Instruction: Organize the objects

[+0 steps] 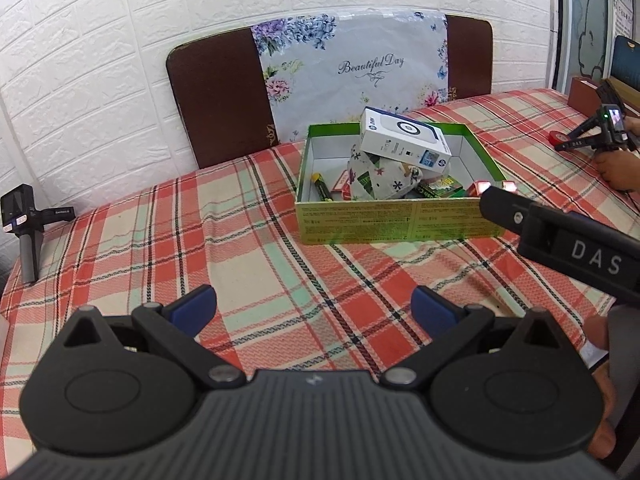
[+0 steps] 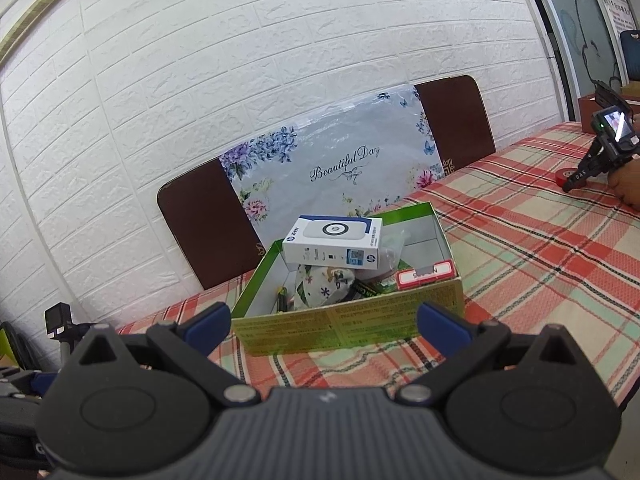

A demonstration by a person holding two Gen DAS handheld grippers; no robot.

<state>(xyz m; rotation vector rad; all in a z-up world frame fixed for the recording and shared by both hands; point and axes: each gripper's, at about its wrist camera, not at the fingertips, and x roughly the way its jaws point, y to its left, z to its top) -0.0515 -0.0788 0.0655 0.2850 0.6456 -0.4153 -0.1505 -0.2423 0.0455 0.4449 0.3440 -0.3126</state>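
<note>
The box sits on the plaid worktop at twelve o'clock from both tongs, open-topped and already crowded. A white carton lies tilted across the heap, resting on a printed pouch; a marker lies at the box's nine o'clock side, and small red packs sit at its three o'clock corner.

The main risk, as I judge it, is the white carton. It is perched high and slanted, partly above the rim, so a nudge to the box wall or to the pouch beneath could slide it out onto the cloth. The box looks light and may skate on the cloth if pushed from one side.

The left tongs hover low over the worktop, short of the box, spread wide with nothing between them. The right tongs are also spread wide and empty, held level, their tips framing the box's near wall without visibly touching it. In the left view the right tool reaches in from three o'clock toward the box's near corner. Another person's hand holds a separate tool far off at two o'clock.
</note>
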